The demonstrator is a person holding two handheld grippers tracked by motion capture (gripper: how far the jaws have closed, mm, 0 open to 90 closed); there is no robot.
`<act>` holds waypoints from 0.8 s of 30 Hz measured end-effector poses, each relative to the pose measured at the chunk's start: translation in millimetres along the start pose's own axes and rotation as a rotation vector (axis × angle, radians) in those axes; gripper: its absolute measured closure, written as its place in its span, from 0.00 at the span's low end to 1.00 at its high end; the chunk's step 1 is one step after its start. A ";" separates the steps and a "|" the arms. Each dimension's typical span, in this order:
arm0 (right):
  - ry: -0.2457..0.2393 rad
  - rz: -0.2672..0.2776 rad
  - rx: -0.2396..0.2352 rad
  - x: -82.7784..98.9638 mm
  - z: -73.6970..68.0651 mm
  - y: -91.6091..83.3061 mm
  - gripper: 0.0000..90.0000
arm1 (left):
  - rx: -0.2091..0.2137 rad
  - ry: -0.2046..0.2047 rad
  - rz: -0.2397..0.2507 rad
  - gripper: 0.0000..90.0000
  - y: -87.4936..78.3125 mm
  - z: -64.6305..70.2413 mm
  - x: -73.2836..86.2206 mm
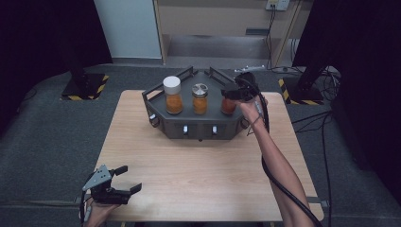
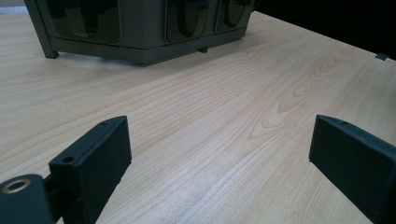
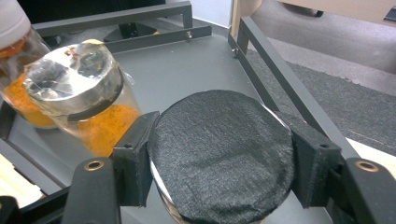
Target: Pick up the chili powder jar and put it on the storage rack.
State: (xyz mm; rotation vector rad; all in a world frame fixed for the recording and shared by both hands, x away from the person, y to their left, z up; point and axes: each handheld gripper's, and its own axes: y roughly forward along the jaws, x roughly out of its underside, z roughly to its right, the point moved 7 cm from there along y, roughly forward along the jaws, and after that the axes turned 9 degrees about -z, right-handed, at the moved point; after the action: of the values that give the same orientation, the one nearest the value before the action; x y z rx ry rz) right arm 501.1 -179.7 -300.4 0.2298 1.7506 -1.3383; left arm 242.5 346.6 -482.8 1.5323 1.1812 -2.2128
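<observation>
Wooden table [image 1: 198, 161] | right gripper [image 3: 219, 168] clamped on black-lidded spice jar [image 3: 219, 154] in grey rack [image 1: 198, 125] | left gripper [image 1: 124, 182] wide open, holding nothing

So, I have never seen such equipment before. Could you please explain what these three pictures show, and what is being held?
No robot here: a person holds a hand-operated gripper in each hand, and each gripper carries its own camera.

The high view looks down on a wooden table from above the person's side. On the table stands a dark tray with a rail, holding three glass jars of orange powder: a white-lidded jar, a metal-lidded jar and a black-lidded jar.

The right gripper view looks along the right gripper. Its two black jaws press on either side of the black lid, so it grips that jar, which stands on the tray.

The left gripper view looks along the left gripper. Its jaws stand wide open over bare wood and hold nothing; the tray is farther ahead.
</observation>
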 end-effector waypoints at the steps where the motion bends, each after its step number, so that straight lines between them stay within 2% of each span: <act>1: 0.001 0.000 0.000 0.3 0.3 1.0 0.39 | 0.000 0.000 0.000 0.05 0.0 0.1 0.0; 13: -0.012 -0.001 0.006 -1.5 -2.6 7.4 0.39 | 0.001 0.001 0.001 0.05 -0.2 0.2 0.0; 24: 0.006 -0.002 0.000 2.8 1.2 14.1 0.39 | 0.002 0.002 0.000 0.05 -0.1 0.2 0.0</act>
State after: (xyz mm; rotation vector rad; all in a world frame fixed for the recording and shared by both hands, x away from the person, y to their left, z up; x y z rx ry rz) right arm 508.8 -176.1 -312.1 0.2324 1.7566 -1.3407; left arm 242.3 346.6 -482.8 1.5350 1.1800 -2.2139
